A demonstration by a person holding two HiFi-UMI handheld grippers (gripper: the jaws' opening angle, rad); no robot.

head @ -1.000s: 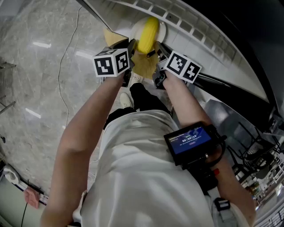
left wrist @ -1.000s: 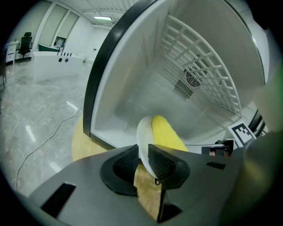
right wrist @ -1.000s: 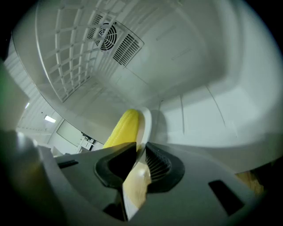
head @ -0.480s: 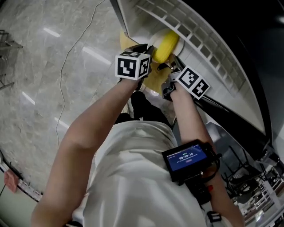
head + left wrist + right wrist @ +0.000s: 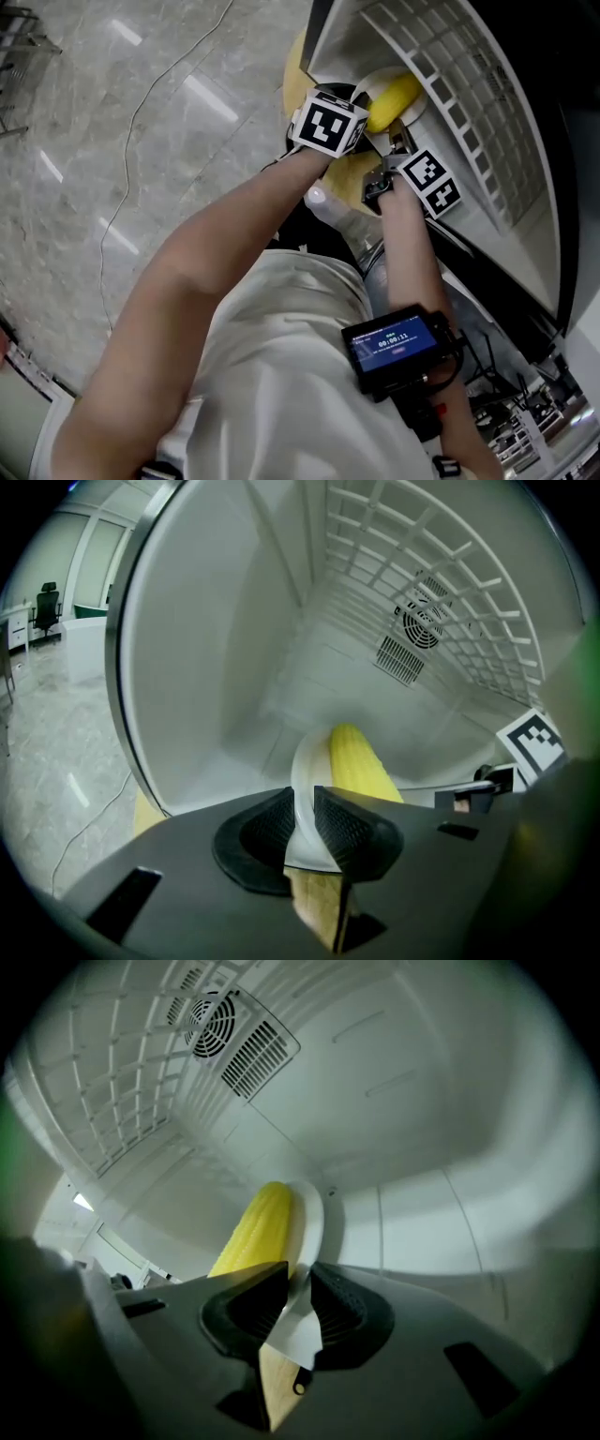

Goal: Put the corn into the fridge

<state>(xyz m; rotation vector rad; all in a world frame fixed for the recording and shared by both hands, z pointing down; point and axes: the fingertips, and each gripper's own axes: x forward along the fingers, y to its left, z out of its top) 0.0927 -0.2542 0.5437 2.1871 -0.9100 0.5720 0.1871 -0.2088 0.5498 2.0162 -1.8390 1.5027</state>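
Leftmost we have the left gripper [image 5: 302,829], ribbed black pads [image 5: 354,829] pinched tight on the rim of the round glossy white plate [image 5: 306,766]. On that plate lies the smooth tapered yellow corn cob [image 5: 358,761], set lengthwise. Plate and cob are held inside the mouth of the smooth-walled white fridge [image 5: 216,658], with a white lattice rack [image 5: 441,583] lining one side. Over to the right, the right gripper [image 5: 292,1309] is clamped on the opposite rim. On the back wall we see a round fan grille [image 5: 211,1021] beside a slatted vent [image 5: 261,1058].
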